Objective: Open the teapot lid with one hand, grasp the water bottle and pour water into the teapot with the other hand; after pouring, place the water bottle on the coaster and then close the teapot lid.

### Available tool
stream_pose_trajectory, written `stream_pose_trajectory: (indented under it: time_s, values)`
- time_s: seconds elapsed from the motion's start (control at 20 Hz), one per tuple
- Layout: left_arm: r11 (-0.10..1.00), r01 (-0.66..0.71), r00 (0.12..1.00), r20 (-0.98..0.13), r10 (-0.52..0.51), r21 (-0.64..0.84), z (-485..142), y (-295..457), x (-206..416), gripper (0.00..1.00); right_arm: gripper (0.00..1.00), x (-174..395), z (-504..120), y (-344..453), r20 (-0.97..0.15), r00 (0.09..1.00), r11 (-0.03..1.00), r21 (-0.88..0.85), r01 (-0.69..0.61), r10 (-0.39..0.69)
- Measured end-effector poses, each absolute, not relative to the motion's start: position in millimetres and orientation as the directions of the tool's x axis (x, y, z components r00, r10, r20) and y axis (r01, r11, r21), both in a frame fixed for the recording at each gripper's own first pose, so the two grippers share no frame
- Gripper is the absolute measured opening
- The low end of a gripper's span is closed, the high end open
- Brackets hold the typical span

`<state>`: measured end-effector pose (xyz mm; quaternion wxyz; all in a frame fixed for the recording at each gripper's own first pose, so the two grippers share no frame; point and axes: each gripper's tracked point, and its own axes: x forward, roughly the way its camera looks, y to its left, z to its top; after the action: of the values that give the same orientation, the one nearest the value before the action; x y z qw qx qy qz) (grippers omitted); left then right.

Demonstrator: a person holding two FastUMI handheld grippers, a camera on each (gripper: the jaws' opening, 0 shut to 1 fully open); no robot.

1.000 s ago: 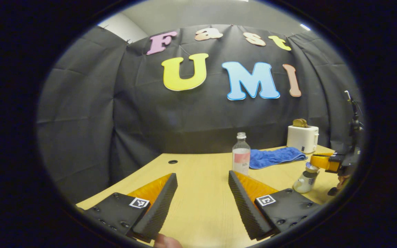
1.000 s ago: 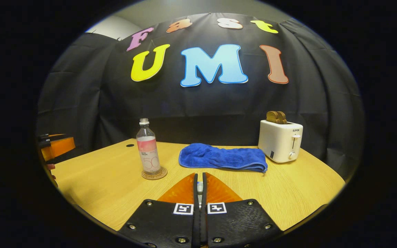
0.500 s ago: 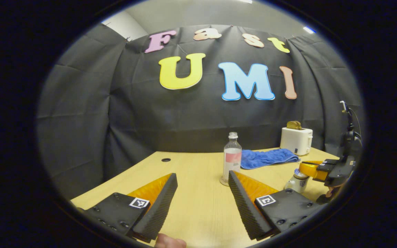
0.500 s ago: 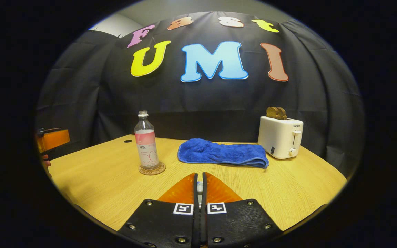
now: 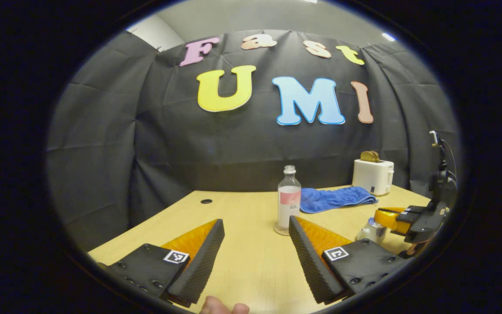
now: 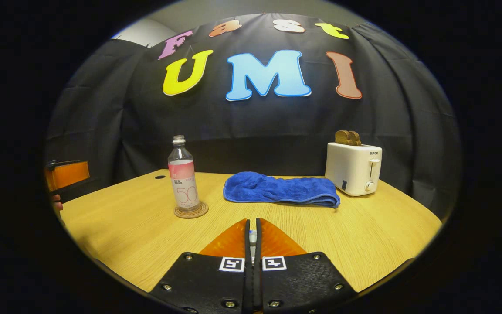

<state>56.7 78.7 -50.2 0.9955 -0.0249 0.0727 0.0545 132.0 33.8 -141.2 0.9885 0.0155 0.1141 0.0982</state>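
Observation:
A clear water bottle [image 5: 289,200] with a pink label stands upright on a round coaster [image 5: 278,229] at mid-table, just beyond my left gripper [image 5: 256,221], which is open and holds nothing. The same bottle [image 6: 182,179] and coaster [image 6: 191,210] appear left of centre in the right gripper view. The white and blue teapot [image 5: 371,231] sits at the right. My right gripper [image 5: 386,216] reaches over its top. That right gripper [image 6: 252,221] is shut on the teapot lid's knob [image 6: 252,237], a small white piece between its fingers. Whether the lid rests on the pot is unclear.
A folded blue towel [image 6: 281,189] lies at the back of the wooden table [image 6: 364,235]. A white toaster [image 6: 353,168] with toast stands at the back right. The left gripper [image 6: 66,174] and a hand [image 6: 57,203] show at the left edge. A cable hole [image 5: 206,201] is back left.
My left gripper has drawn back from the bottle, which now looks smaller with its coaster in sight. The right gripper has sunk a little, still shut on the lid.

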Motion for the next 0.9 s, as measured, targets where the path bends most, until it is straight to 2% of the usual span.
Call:
stream_pose_trajectory:
  time_s: [0.2, 0.35, 0.6, 0.65, 0.7, 0.8, 0.85, 0.9]
  values:
    - [0.993, -0.107, 0.989, -0.110, 0.102, -0.041, -36, 70, 56, 1.00, 0.01, 131, -142, 34, -0.226, 0.955, 0.981, 0.049, -0.186, 0.192]
    - [0.993, -0.108, 0.988, -0.113, 0.103, -0.037, -39, 67, 52, 1.00, 0.11, 130, -137, 33, -0.221, 0.956, 0.981, 0.057, -0.188, 0.195]
    - [0.993, -0.109, 0.989, -0.100, 0.105, -0.039, -38, 64, 44, 1.00, 0.17, 130, -115, 23, -0.179, 0.968, 0.982, 0.098, -0.160, 0.175]
    - [0.993, -0.109, 0.990, -0.090, 0.105, -0.036, -35, 64, 43, 1.00, 0.29, 127, -106, 19, -0.162, 0.973, 0.984, 0.092, -0.152, 0.165]
    - [0.994, -0.106, 0.991, -0.082, 0.103, -0.035, -32, 62, 42, 1.00, 0.30, 123, -95, 16, -0.142, 0.977, 0.985, 0.084, -0.150, 0.161]
    - [0.995, -0.093, 0.994, -0.059, 0.090, -0.037, -25, 58, 37, 1.00, 0.58, 114, -72, 4, -0.099, 0.986, 0.990, 0.059, -0.125, 0.130]
    - [0.996, -0.086, 0.995, -0.048, 0.084, -0.037, -23, 55, 37, 1.00, 0.81, 107, -59, -3, -0.075, 0.991, 0.993, 0.048, -0.109, 0.112]
    - [0.996, -0.080, 0.996, -0.037, 0.078, -0.036, -21, 52, 34, 1.00, 0.87, 102, -48, -11, -0.049, 0.995, 0.995, 0.041, -0.087, 0.089]
